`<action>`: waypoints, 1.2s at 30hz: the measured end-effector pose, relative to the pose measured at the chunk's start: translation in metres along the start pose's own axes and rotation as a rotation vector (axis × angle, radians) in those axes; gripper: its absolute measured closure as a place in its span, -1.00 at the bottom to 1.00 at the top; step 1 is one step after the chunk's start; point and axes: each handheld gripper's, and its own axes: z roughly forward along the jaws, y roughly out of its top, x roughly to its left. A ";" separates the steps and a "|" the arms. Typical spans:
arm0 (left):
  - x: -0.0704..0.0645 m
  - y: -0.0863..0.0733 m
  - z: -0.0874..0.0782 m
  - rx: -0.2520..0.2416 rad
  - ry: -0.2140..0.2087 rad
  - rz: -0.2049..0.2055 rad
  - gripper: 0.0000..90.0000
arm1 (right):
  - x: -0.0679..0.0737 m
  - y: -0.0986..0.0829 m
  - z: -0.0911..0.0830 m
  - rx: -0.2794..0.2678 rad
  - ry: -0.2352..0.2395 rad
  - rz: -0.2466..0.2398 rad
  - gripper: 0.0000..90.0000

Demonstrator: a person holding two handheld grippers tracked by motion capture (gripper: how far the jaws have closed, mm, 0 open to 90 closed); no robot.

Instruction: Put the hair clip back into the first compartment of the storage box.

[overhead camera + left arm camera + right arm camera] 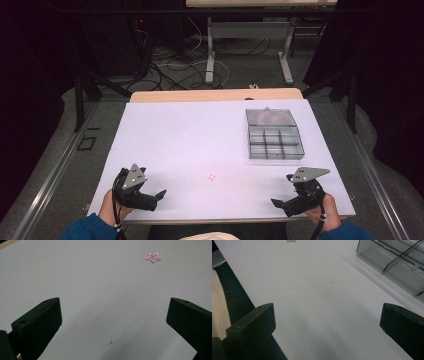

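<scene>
Small pink star-shaped cutout [291, 241]: cropped by the top edge at twelve o'clock in the right gripper view, blurred. Clear grey plastic compartment box [394, 262]: cropped at two o'clock, same view; contents of its cells [275, 142] too small to tell from the high view.

Pretty even overhead light on the white bench [190, 130], room around it goes dark. Soft shadows only. Gripper views are a bit soft, the fingers [40, 322] up close blurry, slight sheen on the clear box [274, 135].
</scene>
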 end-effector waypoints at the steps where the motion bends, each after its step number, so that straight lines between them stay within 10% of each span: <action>1: 0.000 0.000 -0.001 0.003 0.005 0.006 -0.99 | 0.000 0.000 0.000 -0.002 0.001 0.001 -1.00; 36: 0.000 0.001 0.002 0.007 -0.005 0.002 -0.99 | 0.003 0.047 0.052 0.018 0.053 -0.047 -1.00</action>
